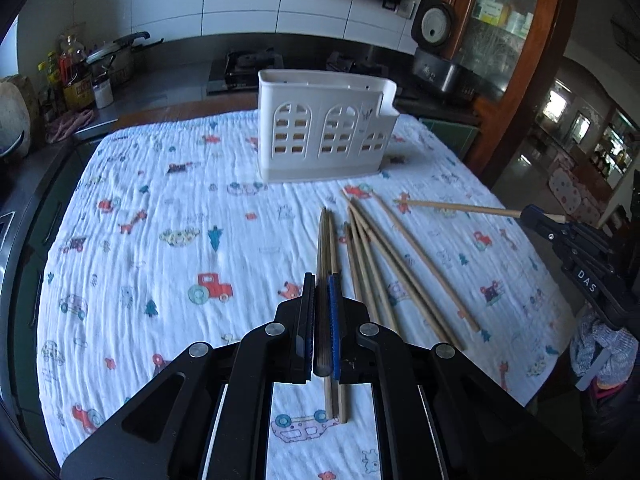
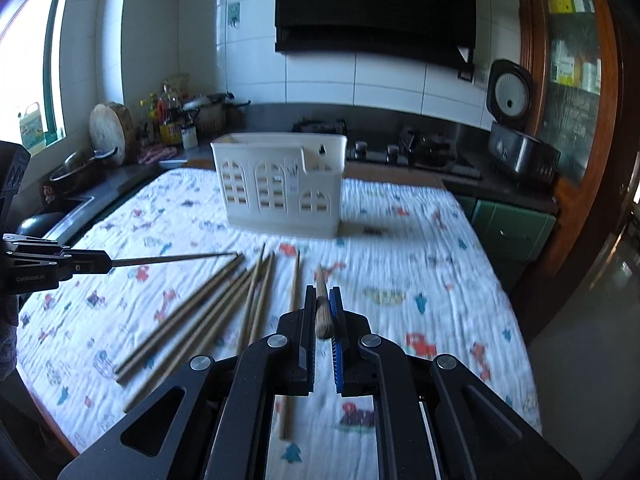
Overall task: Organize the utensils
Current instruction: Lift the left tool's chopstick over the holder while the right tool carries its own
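Chopsticks [image 1: 384, 264] lie fanned on the printed cloth [image 1: 160, 240], near side of the white holder [image 1: 326, 128] standing at the far middle. They look light, stiff and smooth, likely to roll or pivot, so a pinch near the thick end seems safest. The left gripper [image 1: 323, 280] pinches a dark chopstick [image 1: 322, 248]; the right gripper [image 2: 323, 292] clamps a pale one [image 2: 322, 308] near its butt. Only the left view shows that pale stick's full length; the right view alone shows the dark stick held clear of the cloth.

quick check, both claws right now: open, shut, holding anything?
Left claw: shut on a dark chopstick.
Right claw: shut on a light chopstick.
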Available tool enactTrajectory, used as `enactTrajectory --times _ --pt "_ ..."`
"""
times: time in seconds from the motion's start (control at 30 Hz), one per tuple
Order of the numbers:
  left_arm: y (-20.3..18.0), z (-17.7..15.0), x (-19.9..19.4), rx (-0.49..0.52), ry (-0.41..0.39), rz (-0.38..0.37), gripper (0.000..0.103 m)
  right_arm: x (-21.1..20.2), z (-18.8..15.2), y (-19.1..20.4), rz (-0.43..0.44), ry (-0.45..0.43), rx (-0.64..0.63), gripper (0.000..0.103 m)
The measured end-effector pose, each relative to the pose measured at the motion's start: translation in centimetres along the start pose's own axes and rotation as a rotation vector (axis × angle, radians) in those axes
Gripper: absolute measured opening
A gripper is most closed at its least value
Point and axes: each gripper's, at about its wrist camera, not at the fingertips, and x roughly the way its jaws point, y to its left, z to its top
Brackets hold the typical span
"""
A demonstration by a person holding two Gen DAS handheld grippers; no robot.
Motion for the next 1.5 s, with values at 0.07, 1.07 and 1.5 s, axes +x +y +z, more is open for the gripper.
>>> enactTrajectory --times 0.07,1.07,1.5 --pt "0.1 1.0 -0.5 -0.001 -0.026 -0.004 0.006 0.2 0.9 0.1 0.011 -0.013 -0.004 0.007" --pt "-1.1 18.1 -6.3 0.087 -0.276 -0.003 0.006 1.9 21.6 -3.4 0.079 -0.061 -0.051 0.007" --pt "0.4 23.4 -2.0 0.017 -0.336 0.09 0.006 6.7 21.5 -3.2 0.102 -0.037 -0.034 0.007"
